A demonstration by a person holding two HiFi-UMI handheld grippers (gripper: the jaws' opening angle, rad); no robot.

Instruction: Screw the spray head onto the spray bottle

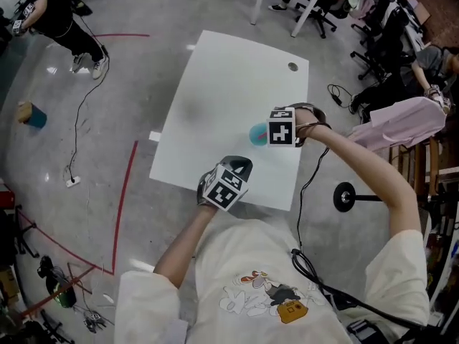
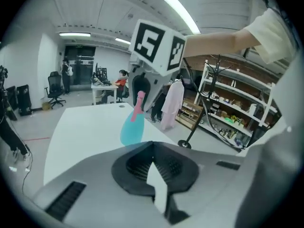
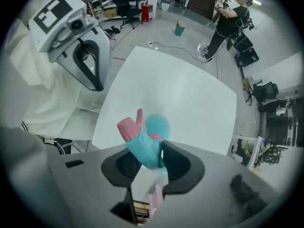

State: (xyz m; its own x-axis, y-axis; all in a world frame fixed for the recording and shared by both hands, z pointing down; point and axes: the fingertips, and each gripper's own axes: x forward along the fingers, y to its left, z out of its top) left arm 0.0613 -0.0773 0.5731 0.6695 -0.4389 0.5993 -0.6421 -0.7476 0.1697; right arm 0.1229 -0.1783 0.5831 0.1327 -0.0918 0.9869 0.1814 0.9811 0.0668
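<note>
Right gripper view: right gripper [image 3: 151, 159] clamps the spray head [image 3: 141, 146], which looks seated on the bottle [image 3: 157, 124] above the desk [image 3: 180, 89], maybe not tight yet; left gripper [image 2: 153, 167] is closed, empty.

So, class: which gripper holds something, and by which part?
The right gripper holds the spray bottle by its teal spray head; the left gripper is shut on nothing.

The rounded teal plastic spray bottle [image 1: 257, 135] carries a teal-and-pink plastic spray head [image 3: 142, 146]. The flat white table [image 1: 229, 77] stands on a glossy grey floor [image 1: 129, 92] crossed by red lines [image 1: 125, 199]. The grey left gripper [image 2: 153, 146] and right gripper [image 3: 154, 155] have black pads [image 2: 137, 167] and black-and-white square-marked cubes [image 1: 282, 126].
</note>
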